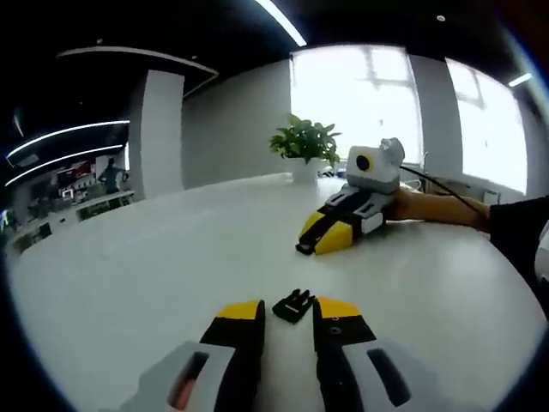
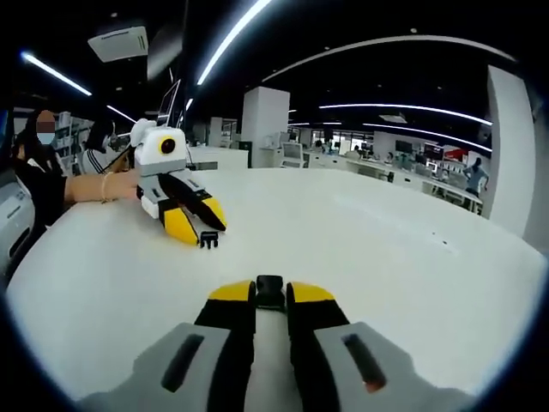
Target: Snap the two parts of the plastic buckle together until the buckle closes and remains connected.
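Note:
One small black buckle part (image 1: 293,305) lies on the white table (image 1: 171,257), just ahead of and between the yellow tips of my left gripper (image 1: 289,309), whose jaws stand open around it without touching. The right gripper view shows that same part (image 2: 208,240) in front of the left gripper (image 2: 196,225), which a hand holds. The other black buckle part (image 2: 270,287) sits clamped between the tips of my right gripper (image 2: 270,293), which is shut on it. In the left gripper view the right gripper (image 1: 319,240) rests low on the table with the black part (image 1: 304,249) sticking out of its tip.
A potted green plant (image 1: 303,144) stands at the table's far edge near bright windows. A person's forearm (image 1: 437,208) reaches in from the right. A white pillar (image 2: 264,127) and office desks lie beyond the table. A seated person (image 2: 34,184) is at the left.

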